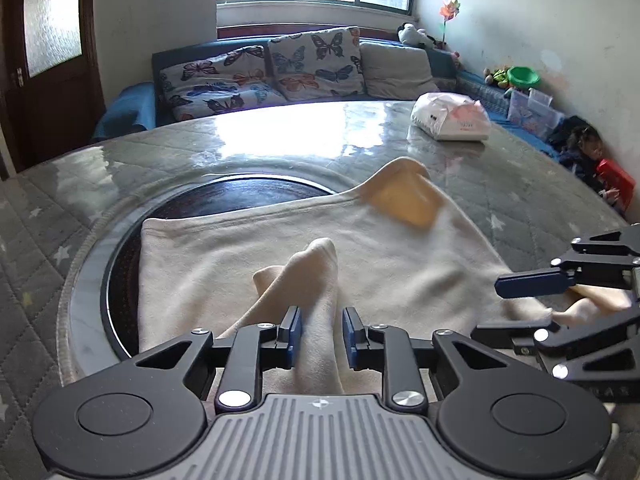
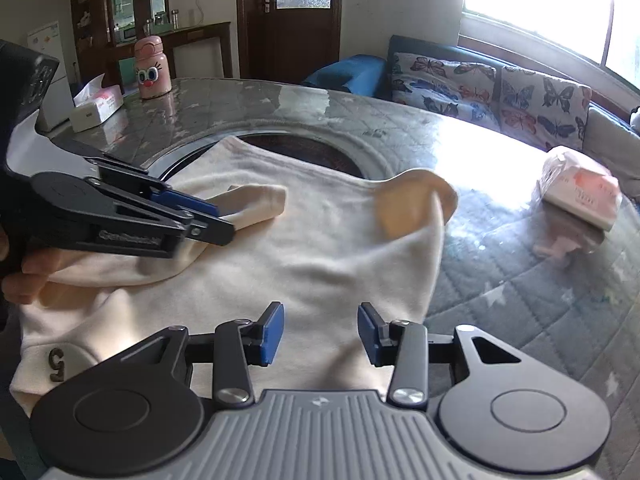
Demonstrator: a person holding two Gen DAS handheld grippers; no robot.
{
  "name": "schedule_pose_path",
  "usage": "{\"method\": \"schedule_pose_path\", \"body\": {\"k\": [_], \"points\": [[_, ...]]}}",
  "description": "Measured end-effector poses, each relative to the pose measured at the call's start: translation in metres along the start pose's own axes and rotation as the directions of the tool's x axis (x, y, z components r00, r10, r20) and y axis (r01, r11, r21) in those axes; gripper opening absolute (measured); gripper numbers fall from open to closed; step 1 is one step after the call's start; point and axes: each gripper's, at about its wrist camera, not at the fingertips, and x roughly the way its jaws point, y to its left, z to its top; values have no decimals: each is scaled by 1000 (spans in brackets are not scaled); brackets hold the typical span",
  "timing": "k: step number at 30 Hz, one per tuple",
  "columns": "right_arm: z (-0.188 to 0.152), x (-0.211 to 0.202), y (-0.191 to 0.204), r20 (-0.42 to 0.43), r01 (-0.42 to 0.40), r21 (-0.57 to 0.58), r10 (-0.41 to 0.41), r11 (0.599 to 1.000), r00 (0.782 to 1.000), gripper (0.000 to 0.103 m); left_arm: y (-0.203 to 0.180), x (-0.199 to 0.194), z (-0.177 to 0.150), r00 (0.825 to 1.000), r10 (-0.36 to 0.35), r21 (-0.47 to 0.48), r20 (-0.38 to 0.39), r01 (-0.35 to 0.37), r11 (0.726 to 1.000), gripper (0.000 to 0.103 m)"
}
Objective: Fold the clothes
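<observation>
Cream knit garment (image 1: 248, 264), soft cotton, lying spread on the round glass-topped surface (image 1: 280, 136) over its dark circular centre inset (image 1: 128, 240). One sleeve (image 1: 316, 280) is folded inward across the body; another corner (image 1: 404, 188) is turned up, showing a yellowish lining.

Left tongs (image 1: 319, 338): black frame, blue pads, jaws parted with the folded sleeve running between them; the pads stand clear of the cloth on both sides. No grip.

Right tongs (image 2: 320, 334): same make, jaws apart above the garment's body, nothing pinched.

Containers:
- White plastic-wrapped tissue pack (image 1: 450, 118), far side of the surface, soft tissue visible inside.
- Pink-and-white cardboard tissue box (image 2: 98, 102), a tissue standing out of its top, near the surface's edge.
- Pink cartoon-faced drinking bottle (image 2: 152, 70), upright just beside that box, lid on; contents cannot be told.
- Clear plastic storage box (image 1: 532, 112), on the bench by the wall; contents unclear.
</observation>
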Motion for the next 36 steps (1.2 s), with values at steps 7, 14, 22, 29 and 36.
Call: {"method": "schedule_pose_path", "body": {"k": [7,14,22,29,36], "points": [[-8,2,8,-6,12,1,-12,1000,1000,45,20,-23,-4,997,20,-84,75,-14,996,5],[-12,-3,11,0,29,-9,-29,1000,1000,52,73,-101,-21,974,113,-259,196,-60,964,5],[-14,-8,16,4,35,-32,-35,999,999,55,134,-191,-77,927,283,-451,245,-150,880,5],[-10,-22,38,30,-33,-110,36,993,999,55,168,-192,-126,921,373,-533,110,-262,804,5],[-23,-34,77,10,-129,-248,135,960,991,55,167,-188,-137,926,372,-511,65,-289,810,10]]}}
